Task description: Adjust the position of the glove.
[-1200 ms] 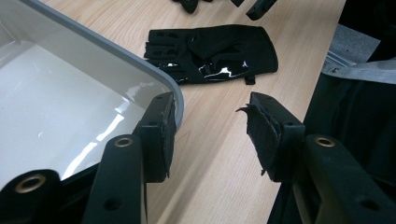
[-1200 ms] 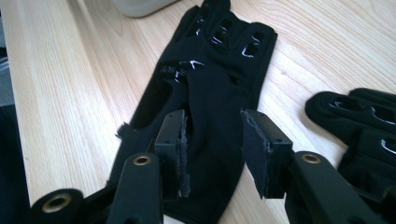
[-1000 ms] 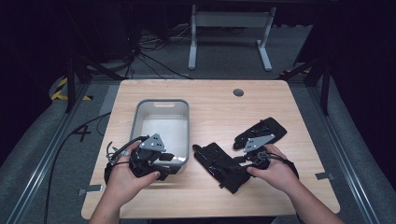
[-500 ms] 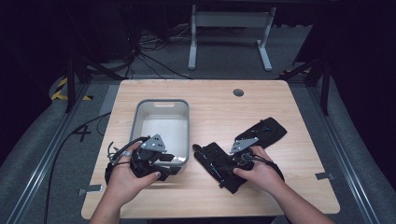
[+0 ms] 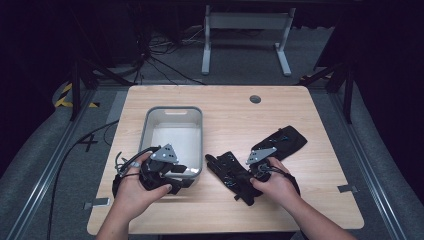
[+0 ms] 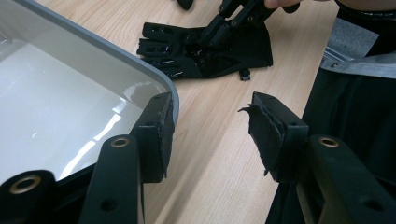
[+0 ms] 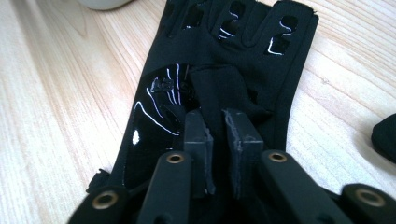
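Two black gloves lie on the wooden table. The near glove (image 5: 227,170) (image 6: 187,56) (image 7: 243,56) lies flat, fingers pointing toward the grey bin (image 5: 172,111). My right gripper (image 5: 251,172) (image 7: 217,126) is down on its palm. Its jaws have just been closing and now pinch a raised fold of the fabric. The second glove (image 5: 286,140) lies further right. My left gripper (image 5: 181,172) (image 6: 210,135) rests at the bin's near right corner, jaws open. One pad stands beside the bin rim (image 6: 116,70), the other over bare table.
The bin holds nothing and sits left of centre. The table's front edge runs close under both hands. A round cable hole (image 5: 255,99) lies at the back of the table. A dark edge of the second glove (image 7: 385,135) shows at the right of the right gripper view.
My right hand has moved left and down onto the near glove, and its jaws have closed on the fabric. The left hand and the bin have stayed where they were.
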Demonstrator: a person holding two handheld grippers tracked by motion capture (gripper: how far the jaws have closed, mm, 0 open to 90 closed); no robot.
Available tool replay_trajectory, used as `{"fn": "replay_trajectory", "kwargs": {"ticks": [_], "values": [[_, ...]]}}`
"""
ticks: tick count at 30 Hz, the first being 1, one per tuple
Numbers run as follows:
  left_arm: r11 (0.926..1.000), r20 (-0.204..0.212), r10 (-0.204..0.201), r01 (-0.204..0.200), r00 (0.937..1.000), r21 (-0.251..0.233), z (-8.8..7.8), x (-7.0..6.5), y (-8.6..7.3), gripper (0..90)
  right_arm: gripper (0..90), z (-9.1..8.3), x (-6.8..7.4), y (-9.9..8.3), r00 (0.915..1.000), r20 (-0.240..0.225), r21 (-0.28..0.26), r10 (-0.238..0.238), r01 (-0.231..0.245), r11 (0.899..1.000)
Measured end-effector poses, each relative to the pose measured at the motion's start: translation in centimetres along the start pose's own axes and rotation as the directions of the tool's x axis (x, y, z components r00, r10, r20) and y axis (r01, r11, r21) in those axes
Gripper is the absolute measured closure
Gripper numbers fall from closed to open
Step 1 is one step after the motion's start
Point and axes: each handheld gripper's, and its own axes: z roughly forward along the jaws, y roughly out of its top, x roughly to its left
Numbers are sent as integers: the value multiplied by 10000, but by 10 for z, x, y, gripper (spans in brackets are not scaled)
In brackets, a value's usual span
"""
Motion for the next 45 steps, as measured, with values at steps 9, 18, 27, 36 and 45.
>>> {"fn": "replay_trajectory", "kwargs": {"ticks": [9,18,27,36,45], "values": [[10000,58,35,-35,10000,13,2,2,1,506,836,-32,-2,6,9975,-512,-593,-479,449,9972],[9997,245,227,-228,9994,23,8,1,8,505,835,-64,5,0,9812,-1370,-530,-1360,1298,9901],[9989,487,470,-473,9977,37,14,1,17,505,785,-78,-12,-18,9415,-2515,117,-2246,2350,9719],[9982,559,579,-586,9968,110,17,1,20,501,728,-75,-23,-29,9538,-2284,309,-1952,2075,9777],[9990,440,450,-452,9980,47,13,1,17,498,748,-91,-40,-26,9844,-1377,-506,-1094,1033,9934]]}}
